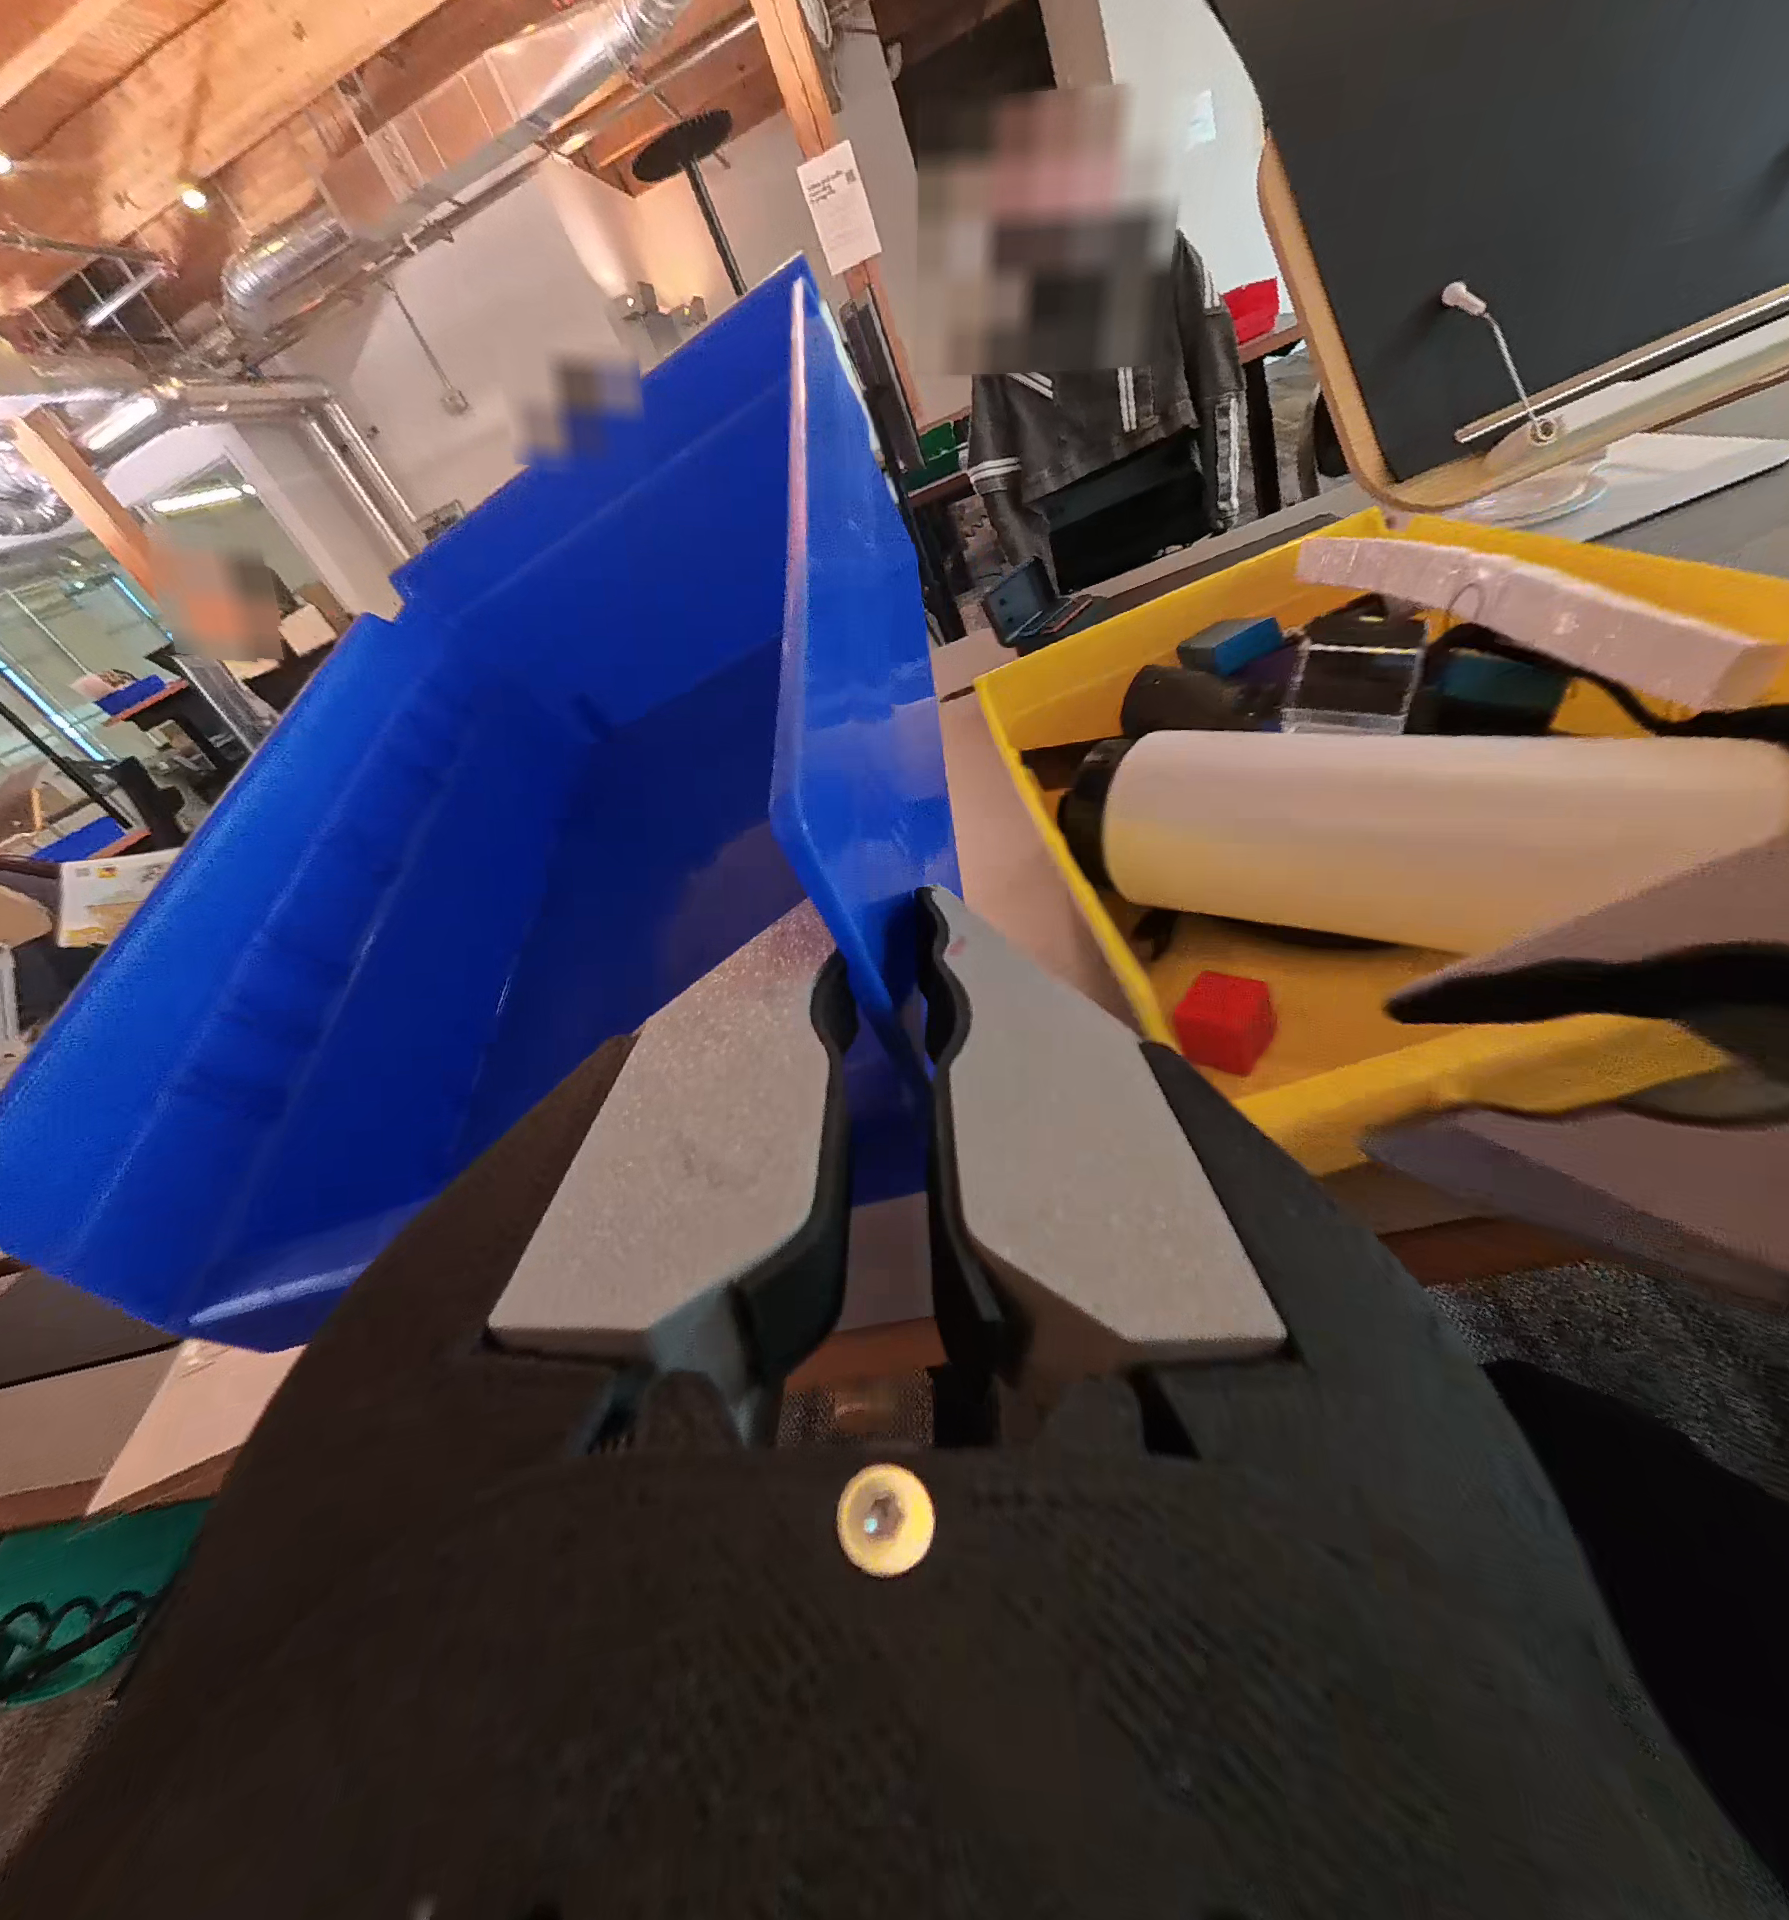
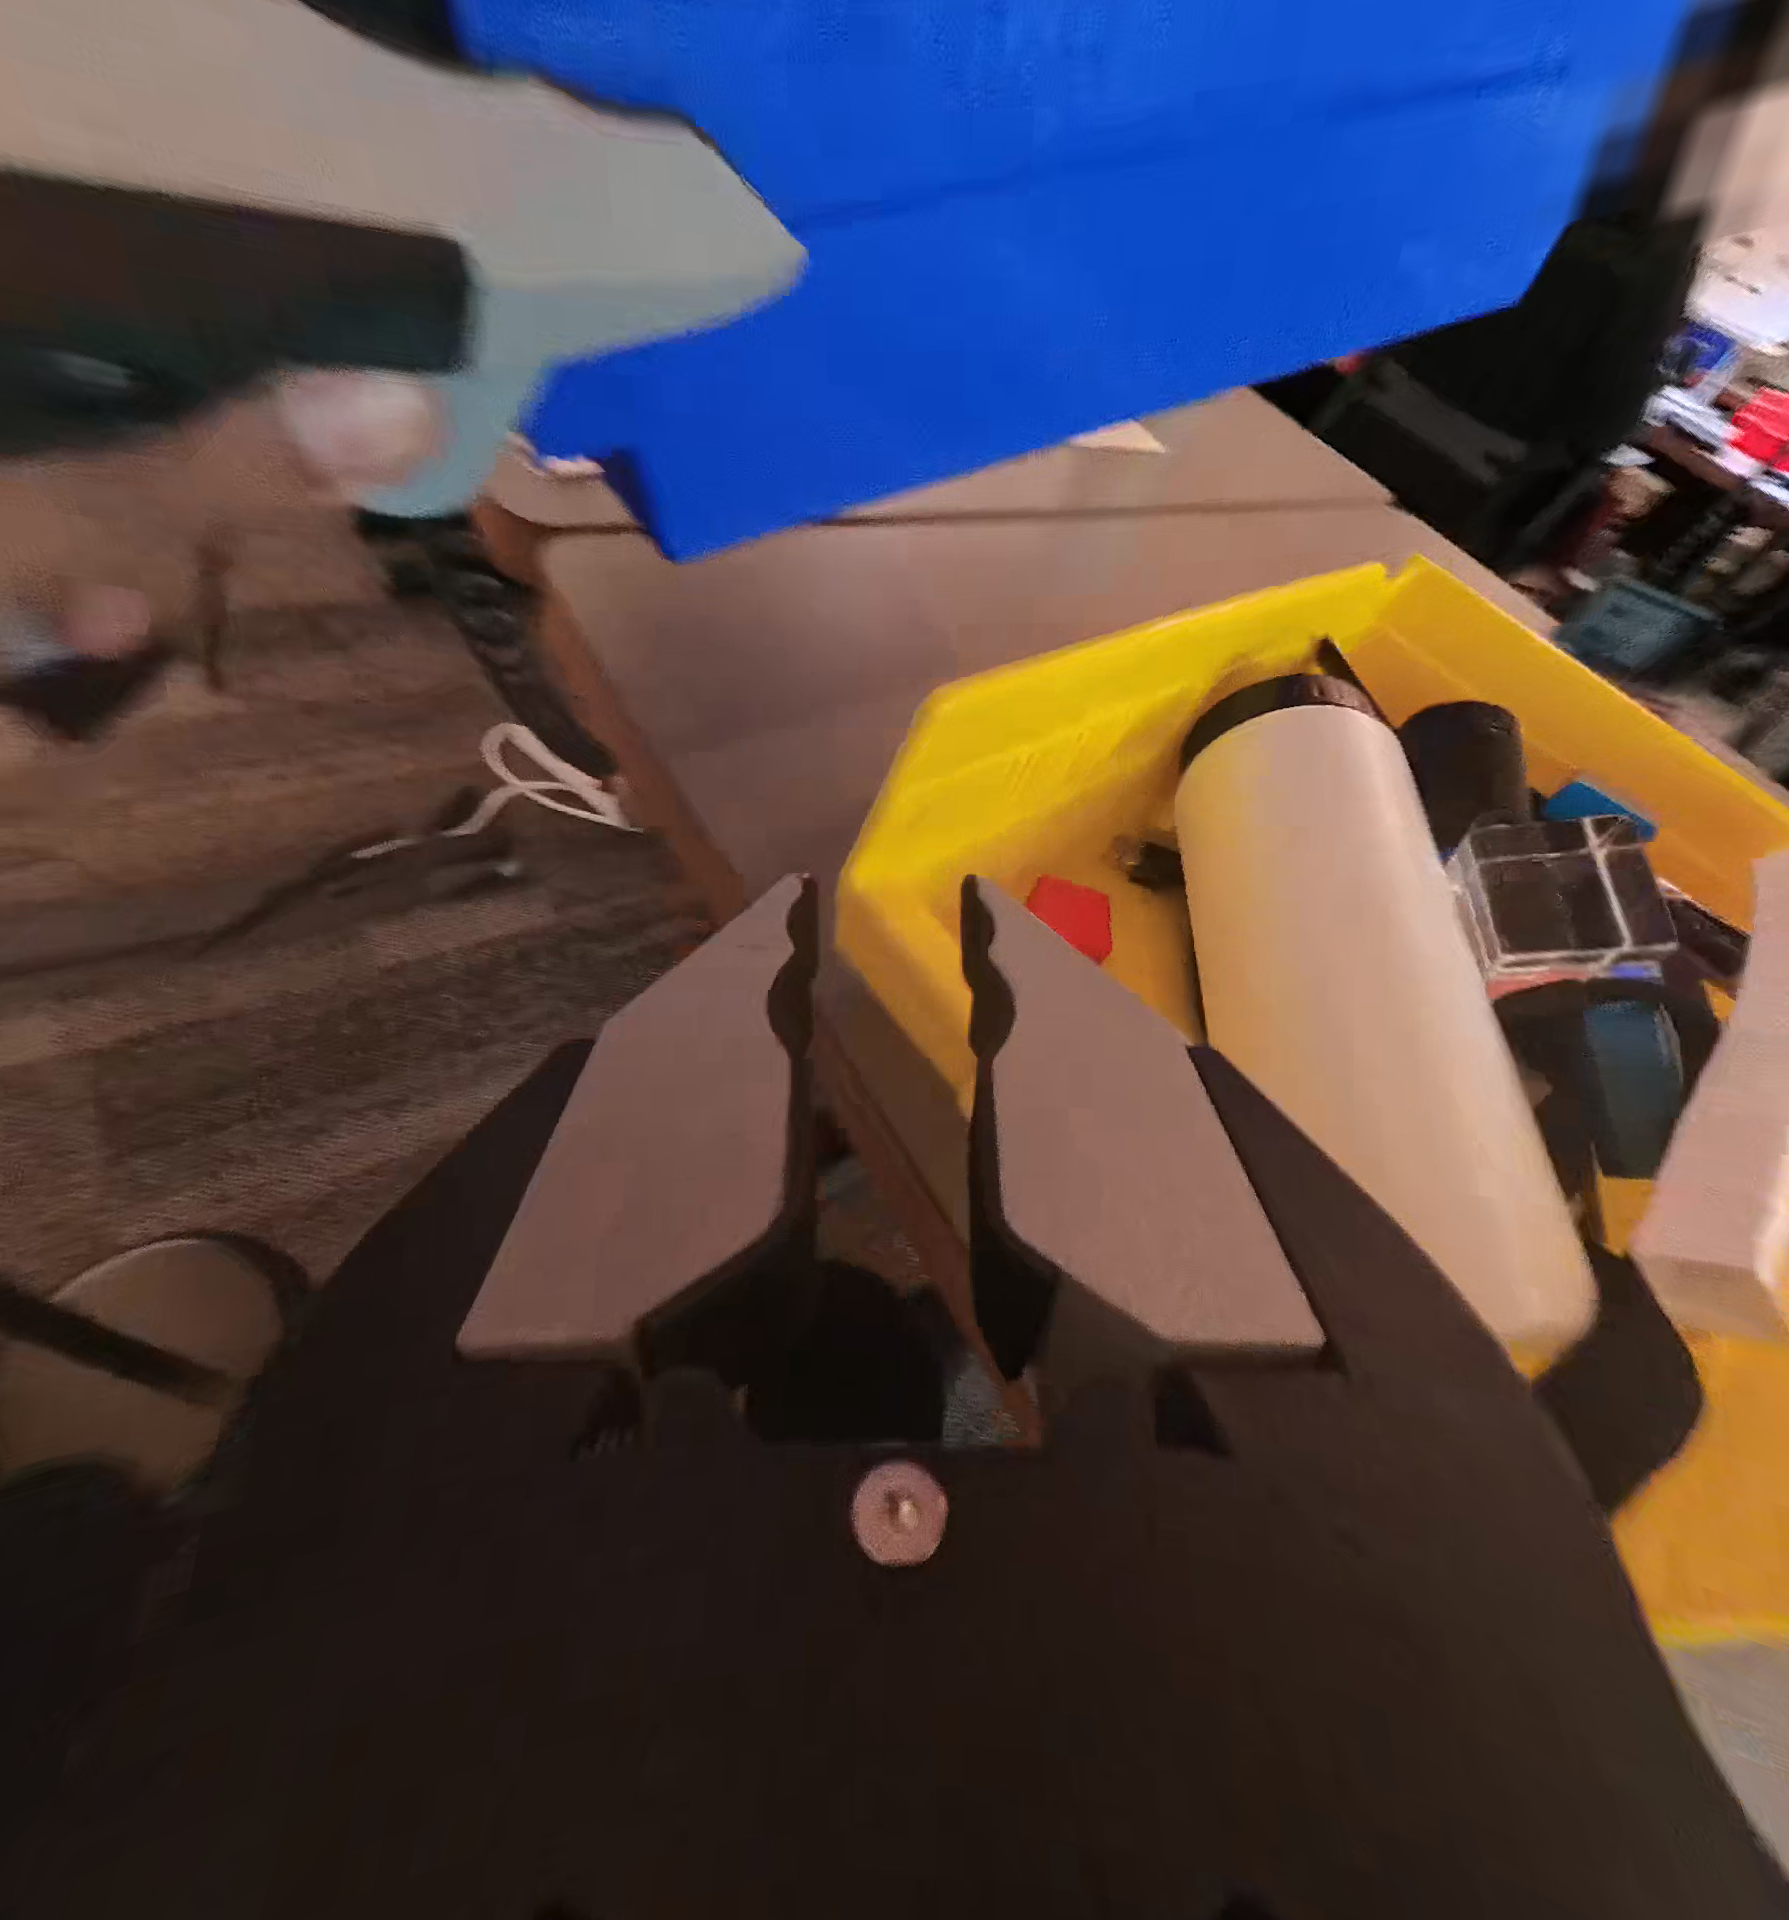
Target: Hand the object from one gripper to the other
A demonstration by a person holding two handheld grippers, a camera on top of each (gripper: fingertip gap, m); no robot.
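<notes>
My left hand-held gripper (image 1: 890,971) is clamped on a wall of the blue bin (image 1: 474,831), holding it tilted in the air above the tabletop (image 2: 869,665). My right hand-held gripper (image 2: 885,925) is parted and empty, at the near corner of the yellow bin (image 2: 983,769), which holds a white bottle (image 2: 1337,997) and red cube (image 2: 1072,914).

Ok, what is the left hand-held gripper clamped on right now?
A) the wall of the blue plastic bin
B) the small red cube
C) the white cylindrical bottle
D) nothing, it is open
A: in the left wrist view the left hand-held gripper has its fingers closed on the thin wall of the blue plastic bin, lifted and tilted, while the right hand-held gripper is open and empty.
</notes>
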